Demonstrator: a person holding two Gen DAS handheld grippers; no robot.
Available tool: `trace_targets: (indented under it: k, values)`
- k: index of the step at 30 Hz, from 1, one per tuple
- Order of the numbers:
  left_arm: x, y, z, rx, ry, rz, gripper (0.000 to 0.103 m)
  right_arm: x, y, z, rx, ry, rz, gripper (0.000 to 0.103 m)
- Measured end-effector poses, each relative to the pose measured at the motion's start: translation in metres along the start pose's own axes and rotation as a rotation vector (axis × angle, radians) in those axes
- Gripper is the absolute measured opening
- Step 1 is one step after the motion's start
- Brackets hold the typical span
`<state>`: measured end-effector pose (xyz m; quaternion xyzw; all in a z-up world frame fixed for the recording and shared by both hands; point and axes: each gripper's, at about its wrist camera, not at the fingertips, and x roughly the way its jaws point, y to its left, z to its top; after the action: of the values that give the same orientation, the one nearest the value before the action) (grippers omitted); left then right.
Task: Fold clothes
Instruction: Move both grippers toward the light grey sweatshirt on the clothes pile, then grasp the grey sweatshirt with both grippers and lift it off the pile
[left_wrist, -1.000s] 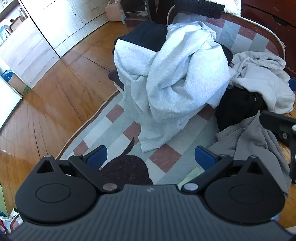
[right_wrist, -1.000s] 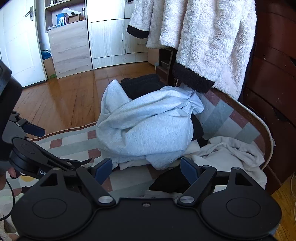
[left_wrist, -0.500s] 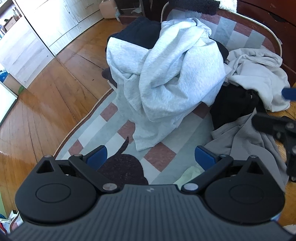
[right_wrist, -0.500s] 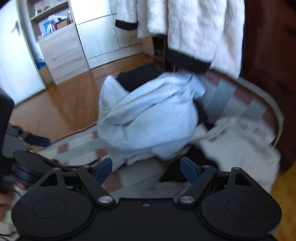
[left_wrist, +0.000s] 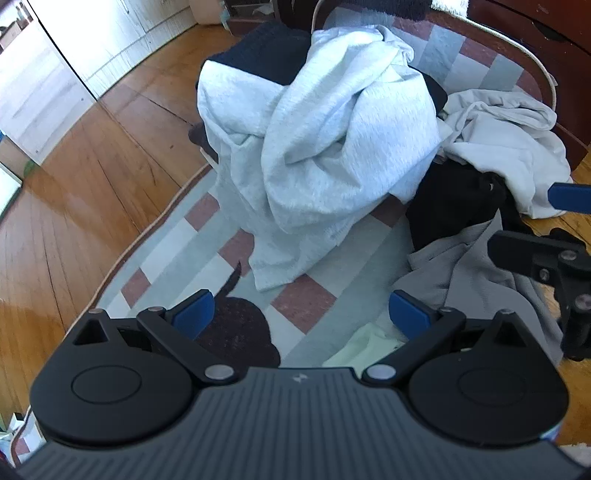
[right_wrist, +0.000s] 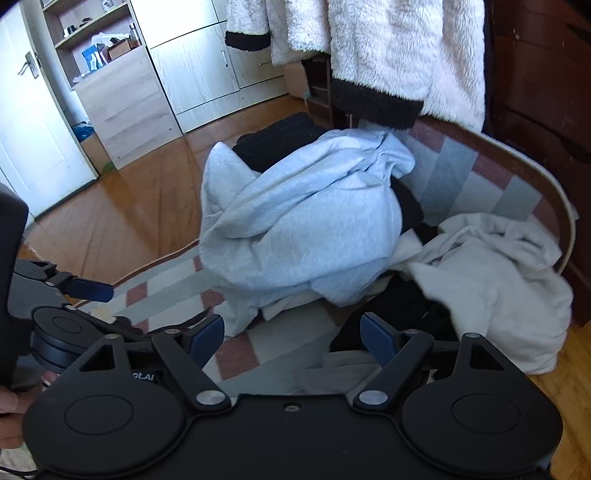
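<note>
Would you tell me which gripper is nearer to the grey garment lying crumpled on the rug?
Right. The right gripper hovers open directly over the grey garment, while the left gripper, also open, hangs over bare rug beside it.

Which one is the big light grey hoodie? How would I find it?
Start at the checked rug. In its middle is a tall heap, and the light grey hoodie drapes over it. It's the highest, palest-blue-grey bundle, above the black garment and white one beside it.

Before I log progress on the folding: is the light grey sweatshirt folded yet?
Not folded. The light grey sweatshirt lies bunched and creased, draped over a dark garment, one end trailing onto the checked rug.
</note>
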<state>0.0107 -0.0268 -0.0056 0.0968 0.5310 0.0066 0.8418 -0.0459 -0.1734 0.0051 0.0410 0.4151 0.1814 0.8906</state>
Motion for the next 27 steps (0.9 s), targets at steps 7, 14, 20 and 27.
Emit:
trace_targets:
  k: [7, 14, 20, 27]
  values:
    - [0.001, 0.003, 0.001, -0.021, 0.019, -0.015, 0.103, 0.009, -0.017, -0.004, 0.081, 0.034, 0.123, 0.085]
    - [0.001, 0.016, 0.012, -0.077, -0.001, -0.034, 0.103, 0.021, -0.037, -0.002, 0.150, 0.027, 0.216, 0.085]
    - [0.016, 0.060, 0.025, -0.207, -0.118, -0.033, 0.103, 0.055, -0.071, 0.030, 0.246, -0.051, 0.276, 0.086]
    - [0.057, 0.101, 0.029, -0.373, -0.315, -0.209, 0.103, 0.108, -0.099, 0.078, 0.437, -0.091, 0.508, 0.093]
